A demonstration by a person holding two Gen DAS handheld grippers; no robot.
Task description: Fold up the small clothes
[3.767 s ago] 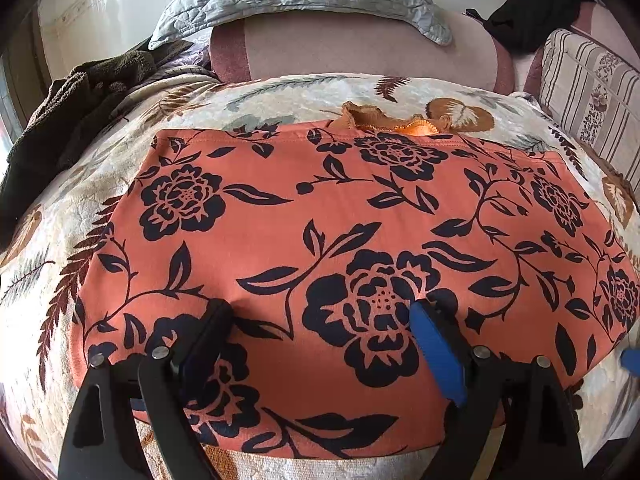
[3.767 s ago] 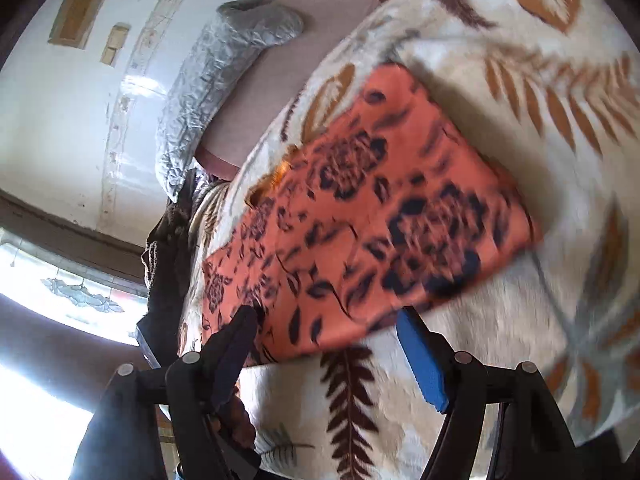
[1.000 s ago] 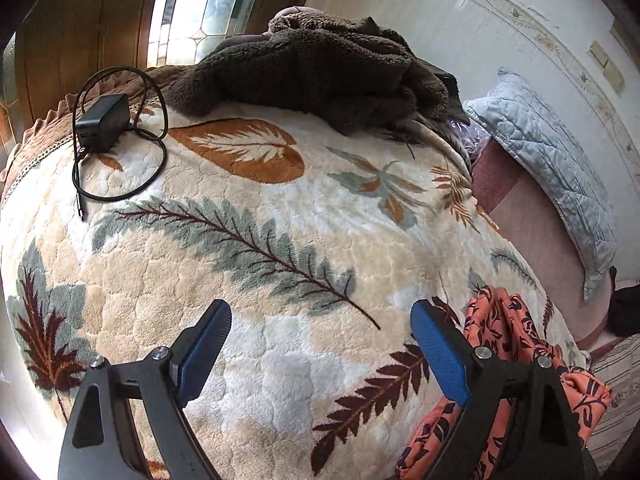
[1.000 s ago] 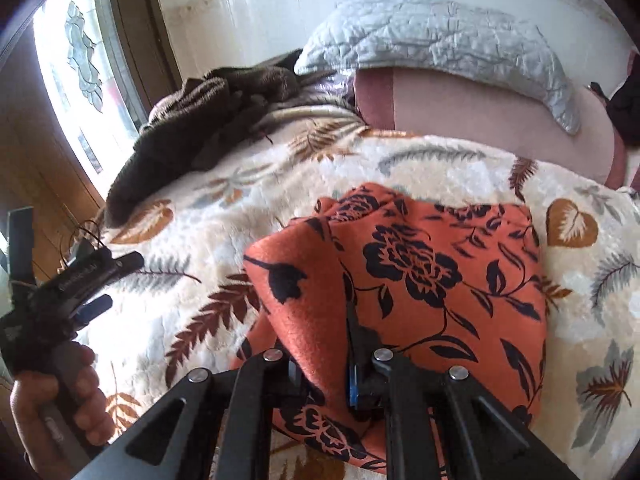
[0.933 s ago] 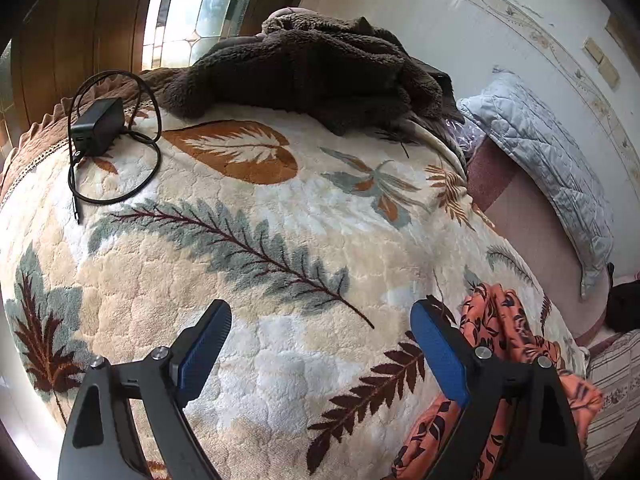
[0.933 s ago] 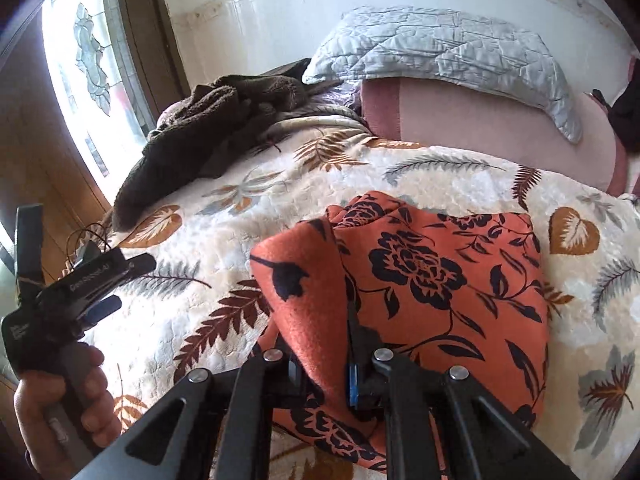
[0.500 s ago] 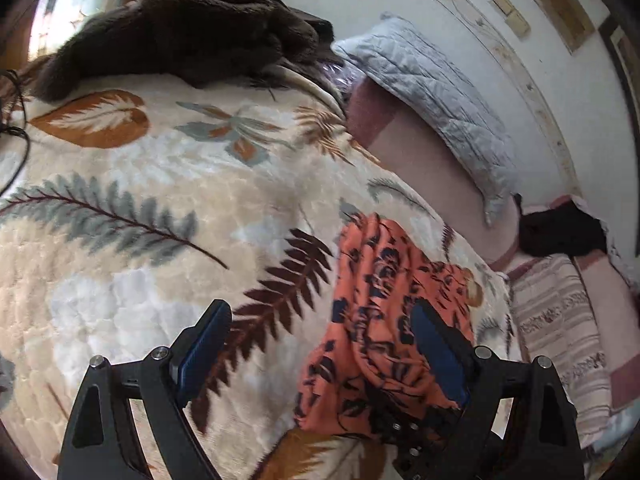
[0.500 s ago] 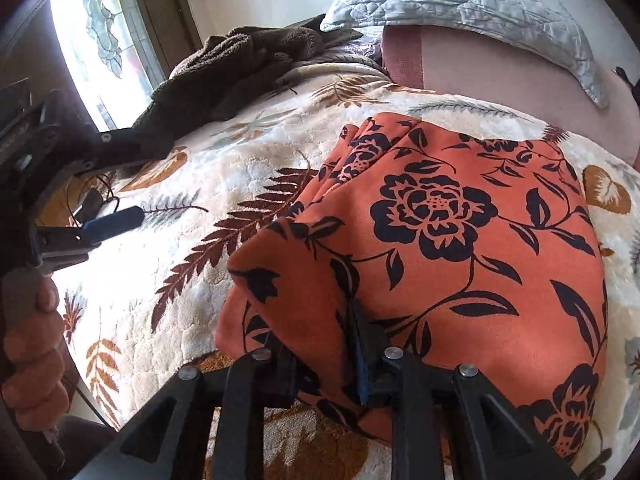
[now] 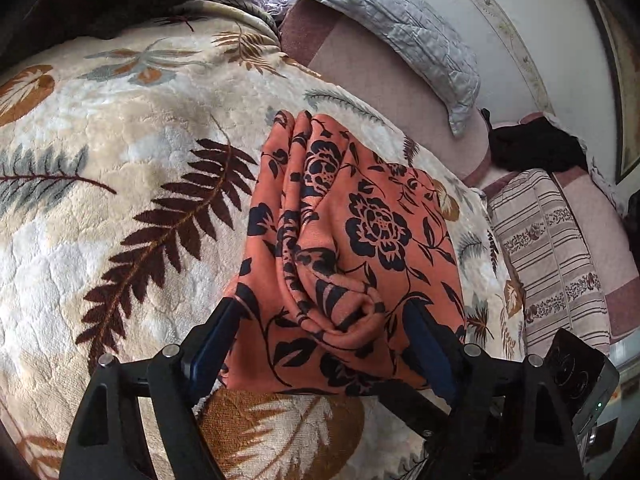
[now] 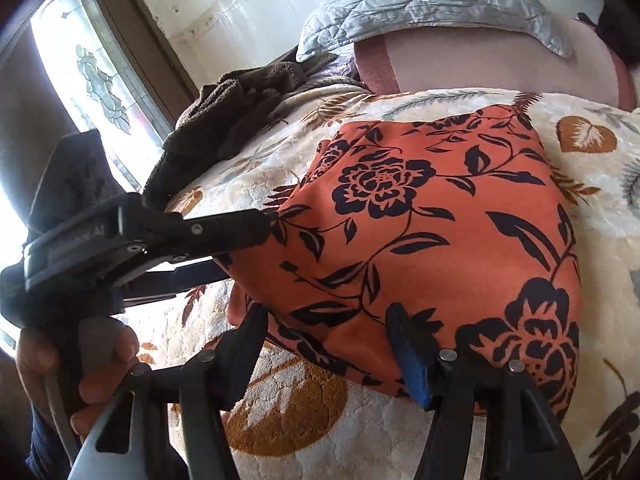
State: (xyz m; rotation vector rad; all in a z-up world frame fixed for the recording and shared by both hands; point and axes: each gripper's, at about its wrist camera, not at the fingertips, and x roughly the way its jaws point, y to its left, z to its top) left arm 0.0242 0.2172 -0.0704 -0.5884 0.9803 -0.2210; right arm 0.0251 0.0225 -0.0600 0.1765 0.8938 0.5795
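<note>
We see one orange floral garment [image 9: 352, 248], folded over on the leaf-patterned blanket [image 9: 120, 152]. Its bunched near edge sits between the wide-open jaws of the left gripper [image 9: 324, 344], which have just narrowed a little; whether the pads touch it we cannot tell. The right gripper [image 10: 328, 344] has just been opening, its jaws apart over the near hem, pressing nothing. A second ago it pinched a raised fold; now the cloth lies lower. We count two grippers, one grey pillow [image 10: 420, 4], one brown throw [image 10: 224, 120].
</note>
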